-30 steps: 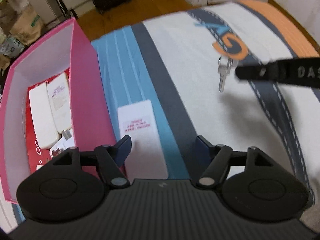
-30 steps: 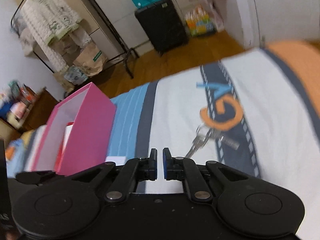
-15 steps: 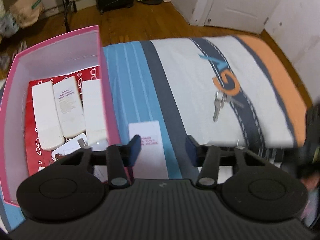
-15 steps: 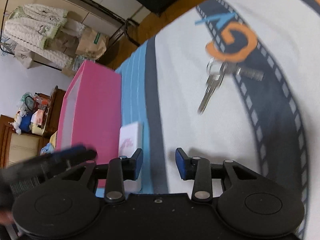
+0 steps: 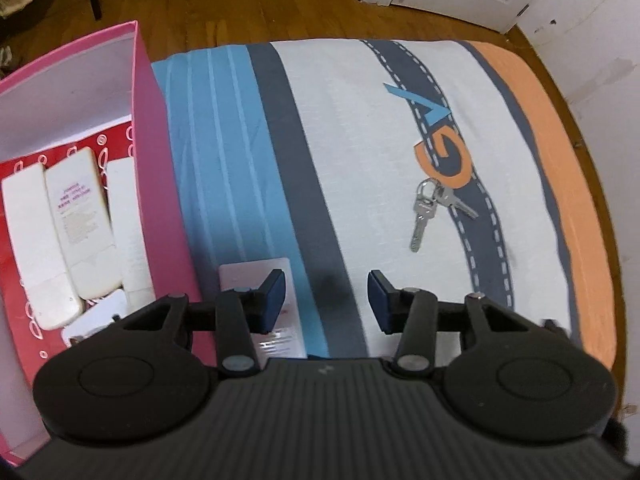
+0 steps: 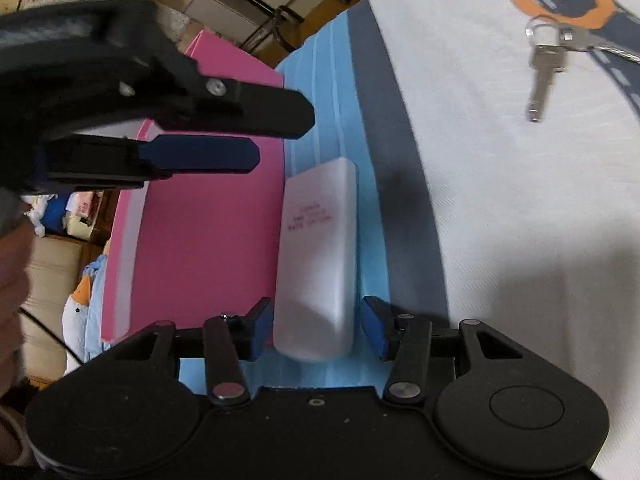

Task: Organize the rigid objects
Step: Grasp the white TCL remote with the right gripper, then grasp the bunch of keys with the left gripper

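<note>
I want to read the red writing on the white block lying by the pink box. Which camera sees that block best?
The right wrist view. There the white block lies whole and near, red print showing, between the opening right gripper's pads, untouched. In the left wrist view the left gripper covers much of it, and the print is blurred.

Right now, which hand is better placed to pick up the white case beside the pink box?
Right. Its opening gripper already straddles the white case, pads not touching; the left gripper hangs off to one side.
</note>
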Available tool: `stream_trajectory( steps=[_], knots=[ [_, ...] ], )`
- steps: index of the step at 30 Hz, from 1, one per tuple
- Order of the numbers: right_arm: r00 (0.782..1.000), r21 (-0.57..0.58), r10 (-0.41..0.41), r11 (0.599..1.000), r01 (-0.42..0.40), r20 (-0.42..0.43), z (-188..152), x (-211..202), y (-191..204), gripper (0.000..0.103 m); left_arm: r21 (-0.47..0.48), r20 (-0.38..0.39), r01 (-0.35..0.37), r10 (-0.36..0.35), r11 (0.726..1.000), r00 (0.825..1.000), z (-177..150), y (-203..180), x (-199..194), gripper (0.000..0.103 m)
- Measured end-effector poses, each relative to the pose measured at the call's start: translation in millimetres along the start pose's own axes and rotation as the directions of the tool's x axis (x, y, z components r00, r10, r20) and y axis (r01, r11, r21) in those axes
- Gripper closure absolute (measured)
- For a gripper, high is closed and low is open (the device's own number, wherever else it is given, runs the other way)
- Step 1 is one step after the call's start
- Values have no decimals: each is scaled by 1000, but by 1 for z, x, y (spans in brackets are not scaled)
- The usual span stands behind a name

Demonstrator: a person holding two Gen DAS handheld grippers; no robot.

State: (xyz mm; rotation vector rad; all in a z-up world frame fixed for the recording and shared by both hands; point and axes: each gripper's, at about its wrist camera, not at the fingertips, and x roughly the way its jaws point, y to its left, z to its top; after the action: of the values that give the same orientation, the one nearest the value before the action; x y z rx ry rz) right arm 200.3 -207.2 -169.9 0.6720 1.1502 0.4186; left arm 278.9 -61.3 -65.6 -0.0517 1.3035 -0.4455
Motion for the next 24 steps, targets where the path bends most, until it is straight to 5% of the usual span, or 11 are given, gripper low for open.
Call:
stream_trajectory(
  steps=[1,4,9,18,21,24],
  knots=[
    [1000,-44,-16,999,16,2,1,4,5,67,-6,4,7,-7,1000,1000,0,1,-1,59],
    [998,-117,-38,992,43,42,-2,0,15,79,-4,24,22,-22,1000,999,-1,0,-7,59],
    [992,-123,-87,988,98,92,-10,-28,22,82,37,52,9,-11,999,999,1,-14,-6,59],
    [963,-73,-238,966,249,129,-36,-55,21,81,87,56,105,-110,991,992,-3,-54,30,55],
    [933,-68,-332,937,343,136,-35,-58,14,90,118,44,112,-118,987,992,3,-69,56,55],
    [952,-1,-284,958,287,116,-34,-62,-3,89,151,50,87,-95,985,994,12,-81,80,55]
  ],
)
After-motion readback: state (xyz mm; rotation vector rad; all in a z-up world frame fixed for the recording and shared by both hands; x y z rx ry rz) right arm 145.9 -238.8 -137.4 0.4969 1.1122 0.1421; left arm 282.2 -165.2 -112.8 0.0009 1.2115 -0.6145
